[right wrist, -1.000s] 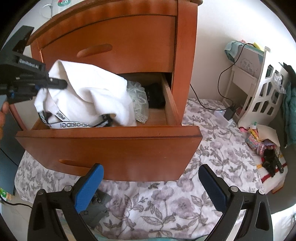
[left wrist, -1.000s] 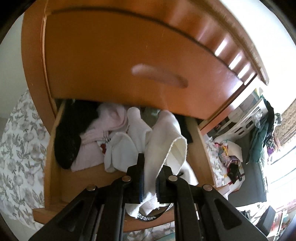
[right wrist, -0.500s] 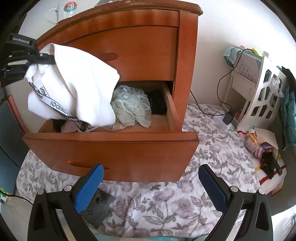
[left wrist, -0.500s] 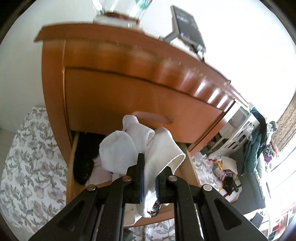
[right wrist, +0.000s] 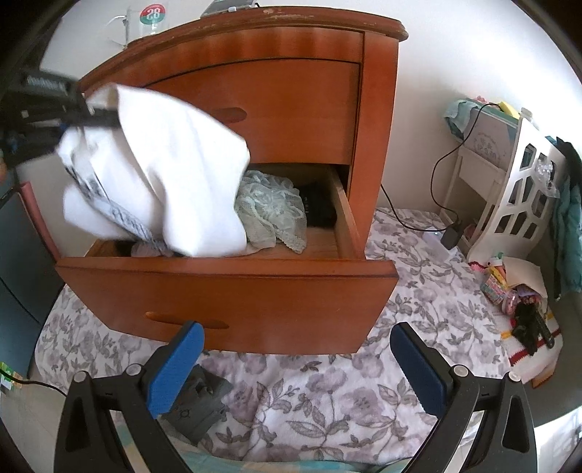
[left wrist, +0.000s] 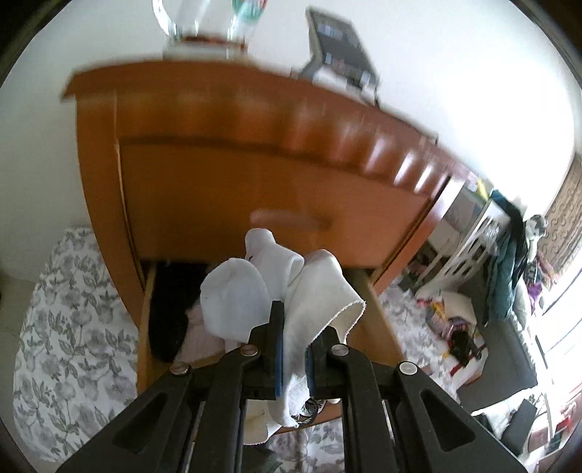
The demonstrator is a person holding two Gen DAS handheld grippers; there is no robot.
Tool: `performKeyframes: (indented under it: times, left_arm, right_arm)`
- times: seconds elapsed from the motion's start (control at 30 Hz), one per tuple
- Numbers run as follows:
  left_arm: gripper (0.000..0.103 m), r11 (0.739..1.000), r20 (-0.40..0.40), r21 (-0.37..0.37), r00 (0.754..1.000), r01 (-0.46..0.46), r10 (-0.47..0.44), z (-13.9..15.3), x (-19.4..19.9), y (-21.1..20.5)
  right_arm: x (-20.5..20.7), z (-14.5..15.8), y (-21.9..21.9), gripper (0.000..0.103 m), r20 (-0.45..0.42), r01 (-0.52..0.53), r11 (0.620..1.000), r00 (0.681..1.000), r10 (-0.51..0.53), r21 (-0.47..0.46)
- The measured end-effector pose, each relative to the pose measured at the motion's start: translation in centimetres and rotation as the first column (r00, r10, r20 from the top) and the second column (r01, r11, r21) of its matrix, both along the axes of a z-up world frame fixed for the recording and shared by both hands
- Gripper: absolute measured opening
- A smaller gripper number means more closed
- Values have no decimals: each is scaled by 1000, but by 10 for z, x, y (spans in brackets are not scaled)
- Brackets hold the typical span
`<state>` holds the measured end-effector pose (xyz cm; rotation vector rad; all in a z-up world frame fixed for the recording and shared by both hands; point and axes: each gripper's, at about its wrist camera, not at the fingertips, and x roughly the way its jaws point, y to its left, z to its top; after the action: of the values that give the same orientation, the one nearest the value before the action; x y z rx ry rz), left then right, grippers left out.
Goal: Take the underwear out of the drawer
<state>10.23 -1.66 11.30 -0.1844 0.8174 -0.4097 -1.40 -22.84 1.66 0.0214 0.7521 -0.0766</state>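
The white underwear [right wrist: 171, 174] is pinched between the nearly closed jaws of the left tool [left wrist: 294, 354] and is held up above the open drawer [right wrist: 225, 287], at the left end of it. Most of the cloth hangs clear of the drawer; whether its lowest fold, by the printed waistband [right wrist: 123, 218], touches the clothes underneath cannot be told. In the left wrist view the cloth is seen bunched over the jaws, with a loose end trailing down below them.

The right tool [right wrist: 294, 367] is held in front of the drawer, low and apart from it, with its blue pads [right wrist: 174, 367] spread wide and nothing between them.

Inside the drawer, a pale green lace garment [right wrist: 271, 211] is left just to the right of the hanging underwear, and a black garment [right wrist: 318, 209] lies behind it against the drawer's right wall. A pale pink garment [left wrist: 200, 338] and another dark one [left wrist: 171, 313] are seen at the drawer's left end in the left wrist view.

The drawer is the lower one of a wooden nightstand [right wrist: 291, 109]; the upper drawer above it is closed. A floral rug [right wrist: 363, 382] is spread below and in front of the drawer, and a grey object [right wrist: 203, 400] lies on it below the drawer front. A glass mug [right wrist: 145, 22] stands on the nightstand's top.
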Motion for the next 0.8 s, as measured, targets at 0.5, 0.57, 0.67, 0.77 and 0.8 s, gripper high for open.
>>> performKeyframes:
  times: [0.5, 0.57, 0.67, 0.77, 0.8]
  left_arm:
    - [11, 982, -75, 189, 997, -6, 20, -61, 21, -6]
    - [12, 976, -60, 217, 998, 3, 10, -62, 19, -9]
    - [21, 972, -44, 236, 999, 18, -8, -63, 16, -12]
    - [29, 967, -24, 253, 999, 27, -22, -60, 10, -14]
    - [36, 965, -14, 262, 1000, 27, -24, -59, 8, -14]
  right_arm:
    - [8, -16, -3, 103, -38, -2, 1000, 999, 2, 5]
    - [10, -19, -3, 103, -44, -4, 1000, 999, 5, 5]
    - [11, -21, -4, 103, -49, -3, 1000, 999, 3, 4]
    - [12, -23, -6, 103, -53, 4, 1000, 999, -4, 4]
    - [13, -24, -6, 103, -55, 5, 1000, 998, -5, 5]
